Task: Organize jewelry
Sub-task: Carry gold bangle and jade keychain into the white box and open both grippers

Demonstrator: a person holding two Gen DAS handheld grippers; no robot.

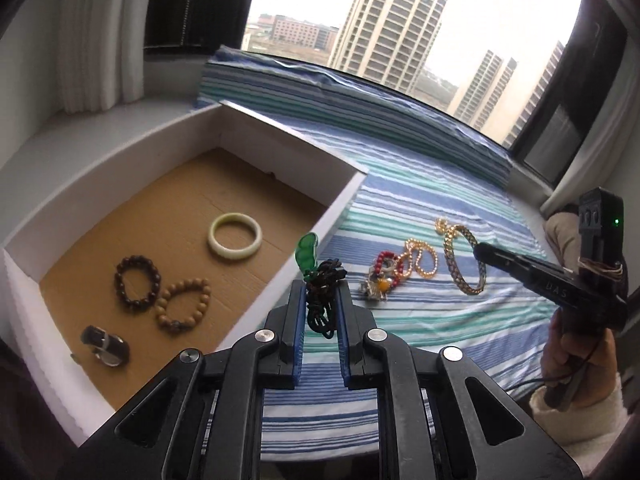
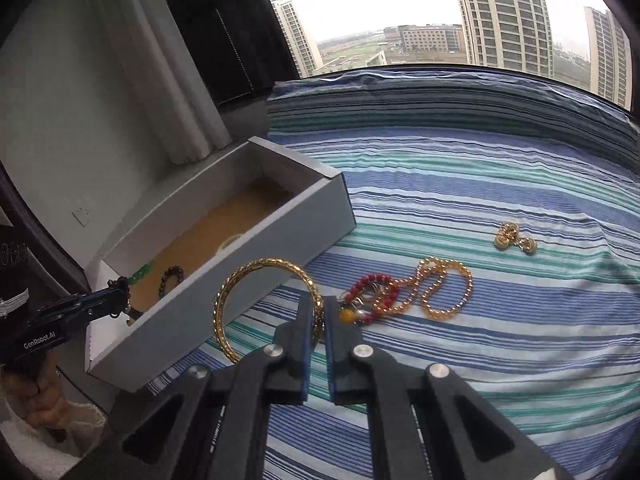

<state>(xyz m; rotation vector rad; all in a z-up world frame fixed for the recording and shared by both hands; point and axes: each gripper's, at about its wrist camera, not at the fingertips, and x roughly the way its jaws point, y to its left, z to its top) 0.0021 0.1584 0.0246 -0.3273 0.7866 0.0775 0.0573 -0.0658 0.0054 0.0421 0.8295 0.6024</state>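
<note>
We grip pendant cord [image 1: 322, 300] in left gripper [image 1: 320, 292], near box [image 1: 280, 280]; right gripper [image 2: 318, 312] clamps gold bangle [image 2: 240, 292] above striped sheet [image 2: 480, 340].

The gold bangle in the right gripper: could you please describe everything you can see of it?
The gold bangle is a rigid, closed ring that looks like yellow metal, its outer face textured with a woven or engraved pattern. The right gripper is shut on its rim, pinching one side between the blue-padded fingers. It stands on edge, tilted, apparently lifted off the striped bedcover, in front of the white box. From the left wrist view its weave shows mixed gold and darker strands. Nothing but the pads seems to touch it.
</note>
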